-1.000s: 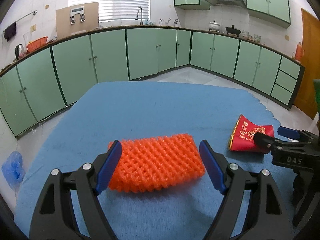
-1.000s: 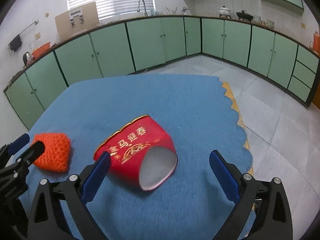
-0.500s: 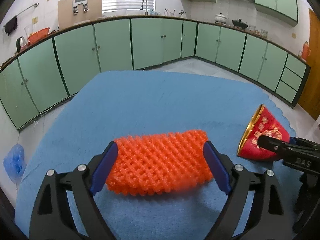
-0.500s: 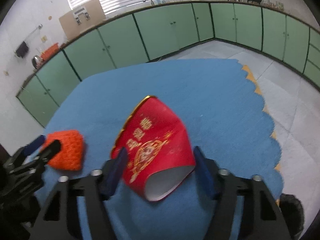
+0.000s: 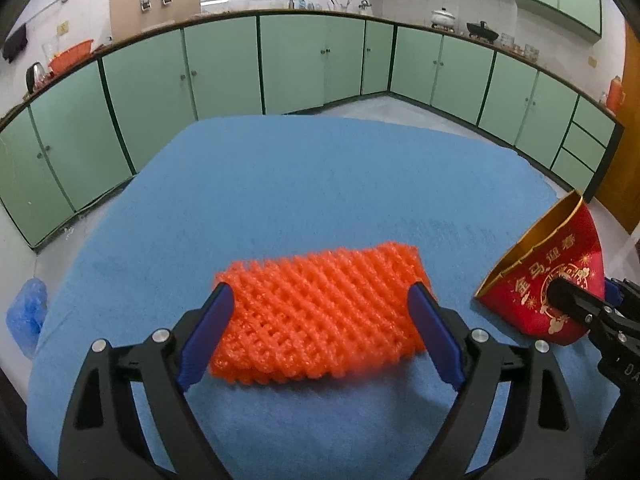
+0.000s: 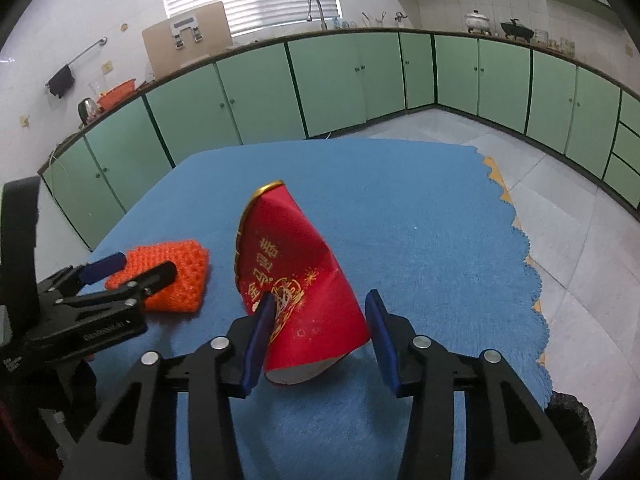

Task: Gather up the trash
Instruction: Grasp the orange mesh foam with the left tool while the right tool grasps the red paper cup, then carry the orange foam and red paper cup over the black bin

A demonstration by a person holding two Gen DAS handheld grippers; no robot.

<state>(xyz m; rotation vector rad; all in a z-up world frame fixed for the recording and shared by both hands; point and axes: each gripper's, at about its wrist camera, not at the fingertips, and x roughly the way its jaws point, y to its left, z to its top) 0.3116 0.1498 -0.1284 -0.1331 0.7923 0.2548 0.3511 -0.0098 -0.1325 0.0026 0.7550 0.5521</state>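
Note:
An orange foam fruit net (image 5: pixel 316 316) is held between the blue pads of my left gripper (image 5: pixel 320 336), lifted a little off the blue tablecloth (image 5: pixel 320 184). It also shows in the right wrist view (image 6: pixel 168 276), with the left gripper (image 6: pixel 120 276) around it. My right gripper (image 6: pixel 320 328) is shut on a crushed red paper cup (image 6: pixel 296 280) with gold lettering, which is tilted up off the cloth. The cup shows in the left wrist view (image 5: pixel 548 280) at the right, with the right gripper (image 5: pixel 580 300) on it.
The blue cloth (image 6: pixel 420 216) covers the table and has a scalloped right edge. Green kitchen cabinets (image 5: pixel 304 64) ring the room. A blue plastic bag (image 5: pixel 26 316) lies on the floor at the left. A dark round bin (image 6: pixel 572 428) sits below the table's right corner.
Both grippers have closed from wide open onto their items. The net and the red cup have been lifted, and the cup has tipped upright.

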